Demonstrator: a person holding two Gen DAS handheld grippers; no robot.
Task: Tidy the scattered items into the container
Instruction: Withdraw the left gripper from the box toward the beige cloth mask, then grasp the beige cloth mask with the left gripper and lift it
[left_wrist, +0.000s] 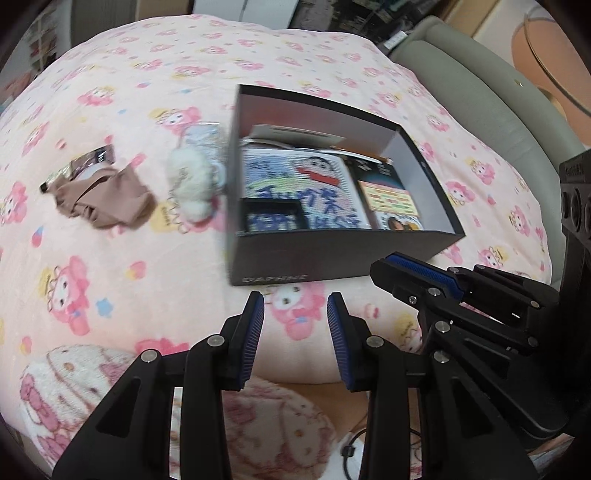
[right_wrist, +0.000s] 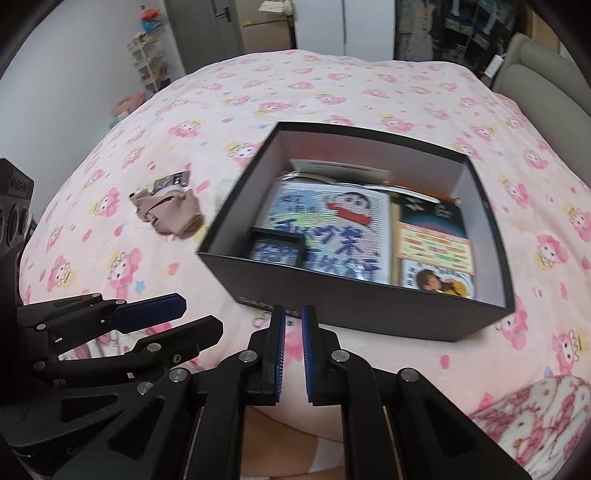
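Both grippers hover empty near the box (right_wrist: 354, 321): left gripper (left_wrist: 295, 306) part-open, right gripper (right_wrist: 293, 314) nearly closed. At the box's nine o'clock on the bed (left_wrist: 147, 74), white plush (left_wrist: 188, 181) and beige cloth (left_wrist: 107, 199) lie unpacked (probably next).

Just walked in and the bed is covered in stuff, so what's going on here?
A person is tidying loose items into a dark box on the pink bedspread, with a gripper in each hand. Both the left gripper and the right gripper hang empty just in front of the box; the right one is shut, the left slightly apart. The box already holds a cartoon picture and booklets. A beige cloth, a foil packet and a white fluffy toy lie outside, left of the box.
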